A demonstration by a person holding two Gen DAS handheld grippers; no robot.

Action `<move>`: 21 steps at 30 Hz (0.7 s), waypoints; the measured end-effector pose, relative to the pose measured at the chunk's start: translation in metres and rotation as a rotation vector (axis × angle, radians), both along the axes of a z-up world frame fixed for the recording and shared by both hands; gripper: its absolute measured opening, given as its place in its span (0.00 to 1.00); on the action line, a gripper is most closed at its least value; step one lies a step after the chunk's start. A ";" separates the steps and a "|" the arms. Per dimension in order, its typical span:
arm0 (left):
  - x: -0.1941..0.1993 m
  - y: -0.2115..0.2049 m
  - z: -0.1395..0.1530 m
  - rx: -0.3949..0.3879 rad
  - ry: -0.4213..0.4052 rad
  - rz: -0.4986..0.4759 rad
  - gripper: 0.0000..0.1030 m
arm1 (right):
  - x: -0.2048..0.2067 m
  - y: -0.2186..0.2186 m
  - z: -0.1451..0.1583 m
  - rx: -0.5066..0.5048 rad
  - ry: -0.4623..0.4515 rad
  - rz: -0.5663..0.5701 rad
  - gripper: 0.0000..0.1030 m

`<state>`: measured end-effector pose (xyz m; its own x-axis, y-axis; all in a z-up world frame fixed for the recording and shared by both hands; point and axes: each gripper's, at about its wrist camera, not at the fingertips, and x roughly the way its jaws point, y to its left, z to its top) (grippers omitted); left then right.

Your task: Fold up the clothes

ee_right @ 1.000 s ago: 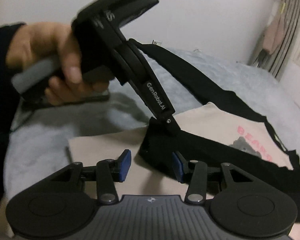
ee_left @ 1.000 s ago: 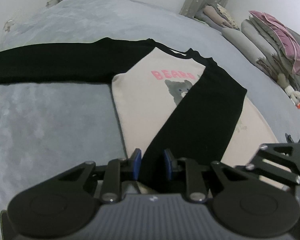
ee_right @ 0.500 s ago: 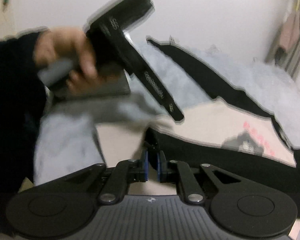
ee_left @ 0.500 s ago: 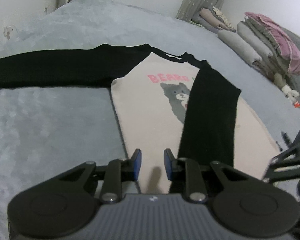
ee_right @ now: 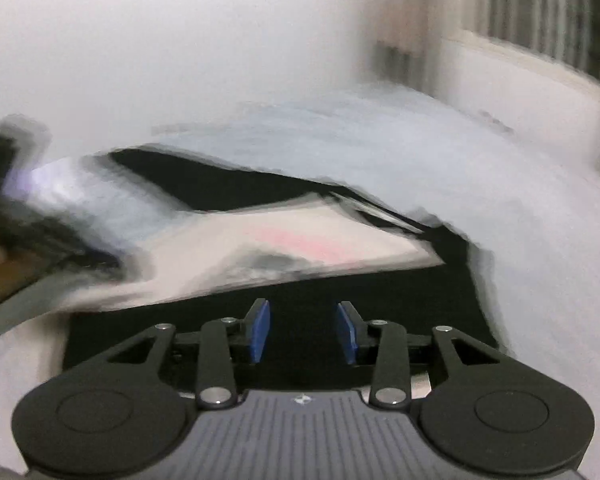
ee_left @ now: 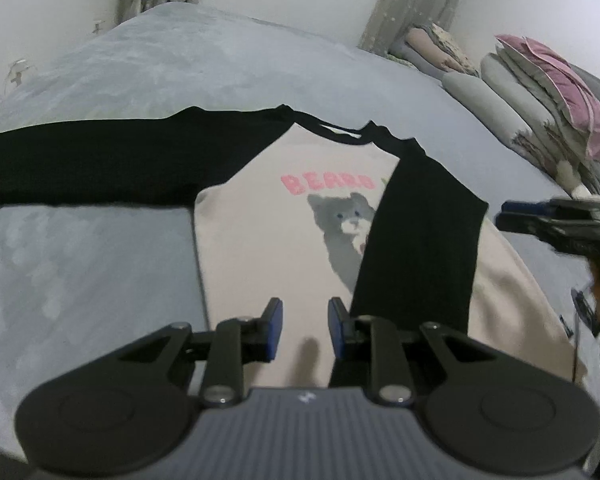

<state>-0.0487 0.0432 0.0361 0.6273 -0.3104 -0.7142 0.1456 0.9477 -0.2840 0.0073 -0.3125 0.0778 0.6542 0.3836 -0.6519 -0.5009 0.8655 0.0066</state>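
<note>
Bedding came first for size: a big grey bed filled most of the room, and it made a wide, soft place for folding. Against the far wall sat a pile of pillows and folded blankets, pushed well out of the way.

Next was the shirt. It lay flat on the bed, front side up, with a pale body, a grey bear and pink letters on the chest. One black sleeve lay straight out to the side on the bed. The other black sleeve was folded in over the chest and ran down toward the hem, hiding part of the bear. I think this was done to make the shirt narrow, so it could be folded into a tidy shape. The straight sleeve looked like the next part to fold.

Smallest were the two claws. The left claw hung over the bottom of the shirt. Its blue pads were a little way apart, and nothing was between them. Only pale cloth showed below.

The right claw was over the folded sleeve near the shoulder. Its view was very blurry. Its jaws had just been opening, and they held nothing. From the left view, it poked in at the bed's far side.
</note>
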 end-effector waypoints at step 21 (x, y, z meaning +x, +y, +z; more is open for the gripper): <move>0.032 -0.009 -0.020 0.039 0.034 0.028 0.23 | 0.120 -0.078 -0.058 0.212 0.207 -0.225 0.04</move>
<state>-0.0167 0.0345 0.0164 0.6103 -0.2645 -0.7467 0.1094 0.9617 -0.2513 0.1274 -0.3903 0.0201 0.6000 0.3860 -0.7007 -0.2674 0.9223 0.2791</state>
